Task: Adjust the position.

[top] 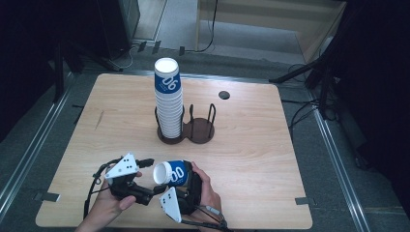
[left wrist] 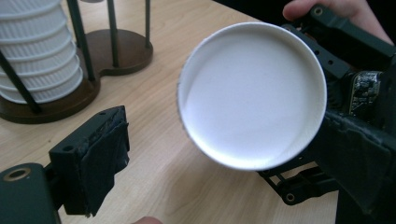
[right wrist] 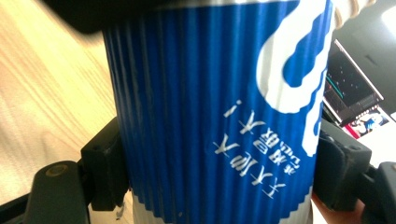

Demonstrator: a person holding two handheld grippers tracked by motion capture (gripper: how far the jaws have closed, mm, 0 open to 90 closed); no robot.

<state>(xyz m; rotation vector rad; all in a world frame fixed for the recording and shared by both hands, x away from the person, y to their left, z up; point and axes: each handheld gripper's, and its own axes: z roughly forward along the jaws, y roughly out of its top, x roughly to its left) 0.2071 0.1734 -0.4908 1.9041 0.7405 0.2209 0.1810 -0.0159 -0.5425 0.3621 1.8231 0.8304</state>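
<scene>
Table (top: 251, 145) carrying cup holder (top: 200, 130); tall cup stack (top: 168, 101) standing in its left ring, right ring empty.

Loose blue cup (top: 173, 174) lying sideways above near table edge, long axis running left-right, white end facing left.

Right gripper (top: 186, 189) clamping cup body between both jaws.

Left gripper (top: 147, 175) sitting just left of cup, jaws spread wide, gripping nothing, looking straight at white end; likely taking it next.

Each gripper is black, the left gripper (top: 145, 166) and the right gripper (top: 186, 186) alike, with a grey three-cornered plate on top dotted with small dark holes. Black cables trail from their rear ends. The left gripper's jaws carry dark, rough-edged pads, with a brass-coloured screw hole just behind one.
</scene>
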